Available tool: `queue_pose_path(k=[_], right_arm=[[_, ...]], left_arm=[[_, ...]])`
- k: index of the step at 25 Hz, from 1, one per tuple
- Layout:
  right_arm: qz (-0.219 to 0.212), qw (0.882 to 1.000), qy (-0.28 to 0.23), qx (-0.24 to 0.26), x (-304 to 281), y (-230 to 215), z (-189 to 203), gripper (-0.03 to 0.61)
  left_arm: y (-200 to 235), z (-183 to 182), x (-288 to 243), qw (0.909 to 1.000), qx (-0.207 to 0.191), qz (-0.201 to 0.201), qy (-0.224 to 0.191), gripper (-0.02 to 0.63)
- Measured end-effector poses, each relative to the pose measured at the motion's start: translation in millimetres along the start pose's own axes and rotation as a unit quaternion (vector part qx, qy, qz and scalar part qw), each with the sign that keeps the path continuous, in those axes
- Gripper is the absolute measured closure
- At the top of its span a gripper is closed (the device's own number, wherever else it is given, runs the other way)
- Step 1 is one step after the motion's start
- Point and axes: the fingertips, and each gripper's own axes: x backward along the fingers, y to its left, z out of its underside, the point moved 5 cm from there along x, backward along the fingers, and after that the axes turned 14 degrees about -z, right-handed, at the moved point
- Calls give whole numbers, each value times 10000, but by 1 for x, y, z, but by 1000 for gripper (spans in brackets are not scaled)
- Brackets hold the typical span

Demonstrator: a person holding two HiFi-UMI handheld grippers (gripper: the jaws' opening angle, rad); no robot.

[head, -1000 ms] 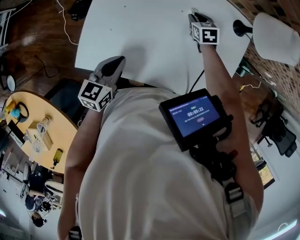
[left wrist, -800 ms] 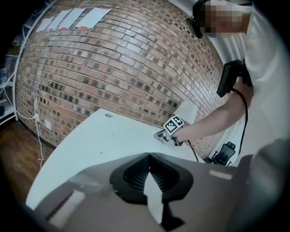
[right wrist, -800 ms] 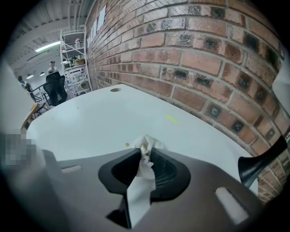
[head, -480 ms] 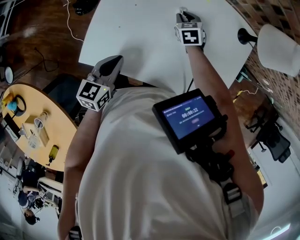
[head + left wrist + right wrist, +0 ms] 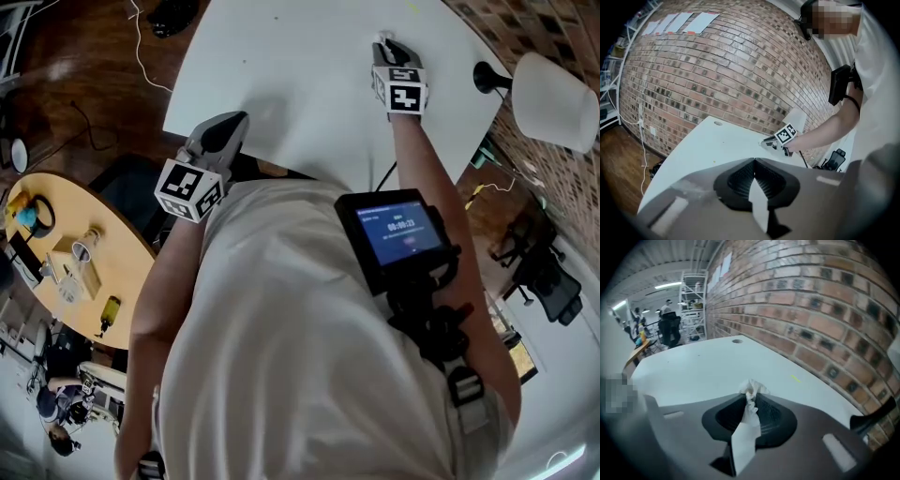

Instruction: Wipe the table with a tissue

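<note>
A crumpled white tissue (image 5: 751, 391) sticks out between the fingertips of my right gripper (image 5: 750, 398), which is shut on it. In the head view the right gripper (image 5: 387, 49) reaches far out over the white table (image 5: 281, 66), tilted down, with the tissue (image 5: 383, 39) at its tip on or just above the tabletop. My left gripper (image 5: 232, 125) hangs at the table's near edge, its jaws shut with nothing between them (image 5: 753, 161). From the left gripper view I see the right gripper (image 5: 774, 141) low over the table (image 5: 708, 140).
A lamp with a white shade (image 5: 555, 86) and black base (image 5: 485, 75) stands at the table's right end by a brick wall (image 5: 717, 70). A small yellow speck (image 5: 795, 378) lies on the tabletop. A round wooden table (image 5: 84, 272) with clutter stands at the left.
The right gripper swung left with the tissue, then back to the right over the tabletop. The left gripper has stayed at the near edge.
</note>
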Motion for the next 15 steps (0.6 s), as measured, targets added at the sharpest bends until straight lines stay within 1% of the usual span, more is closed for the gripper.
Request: queue_pose_path(k=[2,4,5,6,8,11,13,15], right_arm=[[492,9963,65,-695,17,-36,22,508],[1025,9835,125,-1486,38,-71,48,508],[1239,9758,177,-1793,46,-85,59,508],[1381,9703,256,-1970,52,-96,68,508],[1504,9668,420,-2021,56,-105,78,507],[1543,9688,438,-1889,49,-99,71,508],[1292,9772,344,-1651,35,-88,57,508],[874,9888,342,-1160,16,-69,39,511]], left_arm=[[1,2,2,10000,2,6,19,607],[-1,2,1,10000,4,20,31,607],[-2,2,1,10000,2,20,42,607],[-3,2,0,10000,1,13,58,607],[-4,3,-1,10000,10,-17,91,607],[-1,5,4,9999,20,-54,109,607],[-1,6,6,9999,4,-43,113,607],[-3,7,4,9999,-8,-28,117,607]])
